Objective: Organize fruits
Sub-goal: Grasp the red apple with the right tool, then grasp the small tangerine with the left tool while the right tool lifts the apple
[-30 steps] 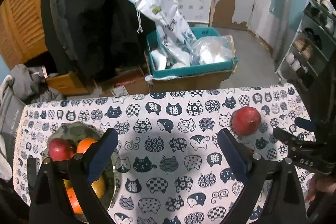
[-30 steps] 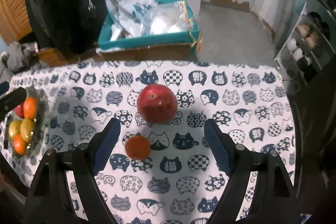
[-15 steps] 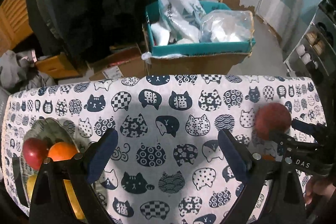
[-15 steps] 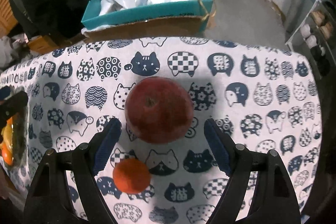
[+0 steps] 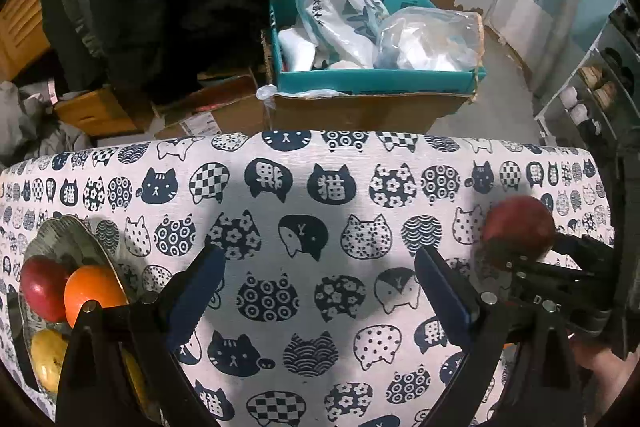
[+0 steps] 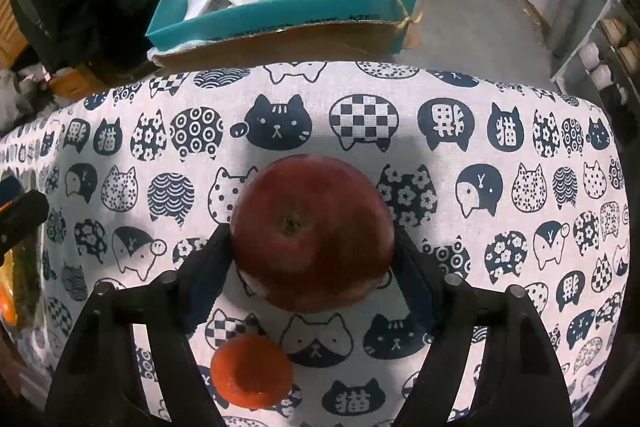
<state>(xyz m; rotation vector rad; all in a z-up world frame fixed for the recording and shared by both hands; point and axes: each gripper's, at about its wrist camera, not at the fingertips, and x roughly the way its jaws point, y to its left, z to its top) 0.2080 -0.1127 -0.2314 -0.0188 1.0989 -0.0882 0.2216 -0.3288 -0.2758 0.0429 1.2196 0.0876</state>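
A large red apple (image 6: 312,233) sits on the cat-print tablecloth (image 6: 500,155), and my right gripper (image 6: 312,247) is shut on it, a finger against each side. The apple also shows at the right of the left wrist view (image 5: 518,231), with the right gripper (image 5: 552,267) around it. A small orange (image 6: 251,371) lies just in front of the apple, below the fingers. My left gripper (image 5: 320,287) is open and empty above the cloth. A glass bowl (image 5: 60,239) at the left holds a red apple (image 5: 42,293), an orange (image 5: 94,291) and yellow fruit (image 5: 48,359).
Beyond the table's far edge stands a teal-lined cardboard box (image 5: 372,83) full of plastic bags. Dark coats (image 5: 160,7) hang at the back left. A shoe rack (image 5: 600,83) stands at the right. The left gripper's tip shows at the left edge of the right wrist view (image 6: 20,215).
My right gripper moved forward over the red apple and closed its fingers on it. My left gripper moved forward and lower over the cloth, staying open.
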